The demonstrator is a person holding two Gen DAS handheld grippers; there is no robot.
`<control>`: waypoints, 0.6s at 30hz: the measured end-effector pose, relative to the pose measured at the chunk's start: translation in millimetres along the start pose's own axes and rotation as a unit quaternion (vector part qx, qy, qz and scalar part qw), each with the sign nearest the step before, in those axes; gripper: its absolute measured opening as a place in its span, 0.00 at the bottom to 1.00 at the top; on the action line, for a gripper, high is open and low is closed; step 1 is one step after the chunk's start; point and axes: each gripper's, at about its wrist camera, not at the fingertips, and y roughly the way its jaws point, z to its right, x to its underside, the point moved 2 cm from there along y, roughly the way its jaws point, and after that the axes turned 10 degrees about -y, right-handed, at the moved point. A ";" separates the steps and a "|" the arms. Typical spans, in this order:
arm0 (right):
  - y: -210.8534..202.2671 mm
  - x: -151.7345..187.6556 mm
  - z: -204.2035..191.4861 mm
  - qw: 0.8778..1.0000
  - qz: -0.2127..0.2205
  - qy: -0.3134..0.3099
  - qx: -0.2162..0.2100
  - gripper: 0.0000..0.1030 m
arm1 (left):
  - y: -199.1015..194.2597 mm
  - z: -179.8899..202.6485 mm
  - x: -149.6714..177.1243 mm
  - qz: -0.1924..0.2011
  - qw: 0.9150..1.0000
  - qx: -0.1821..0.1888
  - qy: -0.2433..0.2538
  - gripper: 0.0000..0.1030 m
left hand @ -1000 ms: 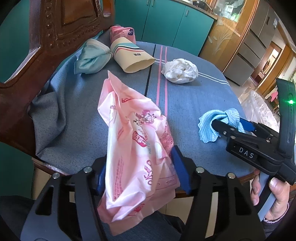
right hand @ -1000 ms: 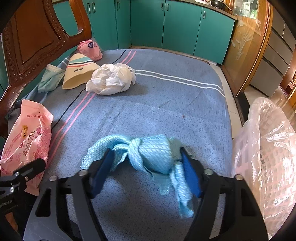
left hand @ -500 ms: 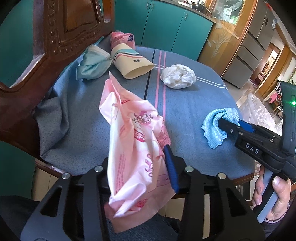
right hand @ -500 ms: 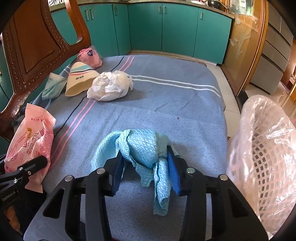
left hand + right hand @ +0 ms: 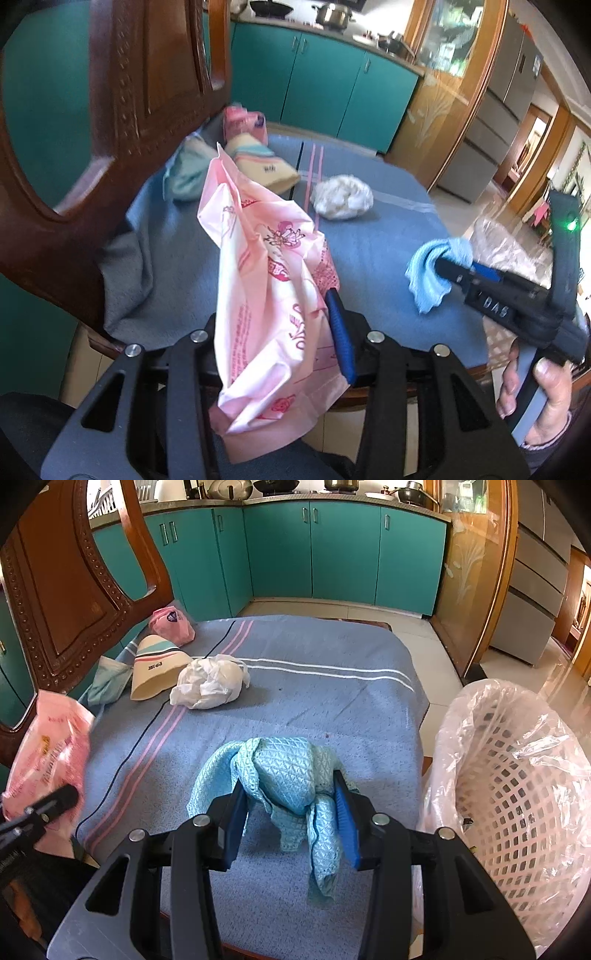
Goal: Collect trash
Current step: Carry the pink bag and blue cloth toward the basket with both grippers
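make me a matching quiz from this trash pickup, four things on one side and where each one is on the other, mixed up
Things:
1. pink bag
2. blue cloth
3. white crumpled paper
4. basket

Places:
A. beside the table, lined with clear plastic
B. in the right gripper
C. lying on the table next to the paper cup
D. in the left gripper

Pairs: 1-D, 2-B, 3-C, 4-A

pink bag (image 5: 266, 295): thin glossy crinkled plastic | blue cloth (image 5: 288, 779): matt waffle-textured weave | tablecloth (image 5: 314, 709): matt woven fabric | chair (image 5: 122, 122): polished carved wood | basket (image 5: 517, 797), right of hand-held gripper (image 5: 291, 830): perforated plastic, glossy film liner
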 end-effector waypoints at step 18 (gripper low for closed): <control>-76.1 -11.5 51.0 0.995 0.090 0.044 0.014 0.43 | -15.0 33.9 -7.3 0.020 0.999 0.030 0.021 0.42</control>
